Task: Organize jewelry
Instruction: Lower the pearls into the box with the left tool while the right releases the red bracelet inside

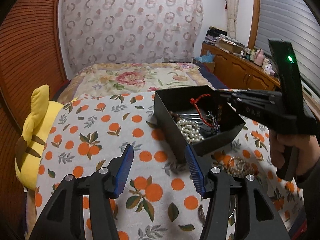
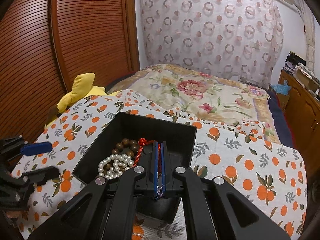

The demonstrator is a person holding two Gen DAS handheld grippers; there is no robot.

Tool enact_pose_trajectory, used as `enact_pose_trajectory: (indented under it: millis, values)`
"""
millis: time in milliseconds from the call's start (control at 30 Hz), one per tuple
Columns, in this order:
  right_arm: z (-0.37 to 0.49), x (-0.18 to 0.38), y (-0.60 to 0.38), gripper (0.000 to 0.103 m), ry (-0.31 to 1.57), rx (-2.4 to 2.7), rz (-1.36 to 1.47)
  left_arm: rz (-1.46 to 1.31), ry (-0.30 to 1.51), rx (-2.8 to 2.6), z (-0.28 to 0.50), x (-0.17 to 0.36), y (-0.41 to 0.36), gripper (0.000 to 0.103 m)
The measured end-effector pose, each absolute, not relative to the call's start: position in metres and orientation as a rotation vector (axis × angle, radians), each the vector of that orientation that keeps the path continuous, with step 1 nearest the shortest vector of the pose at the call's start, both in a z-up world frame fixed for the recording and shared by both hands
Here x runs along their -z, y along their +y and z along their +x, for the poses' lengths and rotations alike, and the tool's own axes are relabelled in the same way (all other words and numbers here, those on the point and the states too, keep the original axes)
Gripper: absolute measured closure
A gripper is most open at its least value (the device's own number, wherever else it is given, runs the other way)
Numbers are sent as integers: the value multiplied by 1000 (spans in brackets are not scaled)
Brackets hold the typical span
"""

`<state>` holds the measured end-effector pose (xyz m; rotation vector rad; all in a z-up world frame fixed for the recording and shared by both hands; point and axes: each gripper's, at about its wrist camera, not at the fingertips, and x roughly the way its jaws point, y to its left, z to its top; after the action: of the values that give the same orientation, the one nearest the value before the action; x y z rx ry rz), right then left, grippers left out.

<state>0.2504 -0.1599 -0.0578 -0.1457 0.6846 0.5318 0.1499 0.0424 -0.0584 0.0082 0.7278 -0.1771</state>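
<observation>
Two claws: left claw apart and empty, right claw clamped on red cord over box.

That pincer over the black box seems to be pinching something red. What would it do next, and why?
Probably open its jaws. The right gripper is shut on a red cord over the open black box, where a pearl strand and wooden beads already lie, so letting go should drop the cord inside.
</observation>
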Motion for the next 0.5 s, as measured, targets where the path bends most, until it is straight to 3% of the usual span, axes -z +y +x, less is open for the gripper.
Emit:
enact_pose_trajectory:
  millis: [133, 300, 333, 433, 500]
  values:
    - [257, 57, -154, 99, 684, -516, -162, 16, 732, 185, 145, 61, 39, 51]
    - [260, 54, -153, 97, 682, -517, -169, 24, 725, 195, 141, 60, 35, 42]
    - [260, 53, -153, 96, 681, -519, -167, 27, 724, 194, 140, 61, 34, 40]
    - [259, 52, -156, 76, 681, -520, -154, 30, 721, 197, 138, 61, 33, 35]
    - [255, 52, -160, 75, 678, -524, -147, 28, 722, 203, 137, 62, 31, 31]
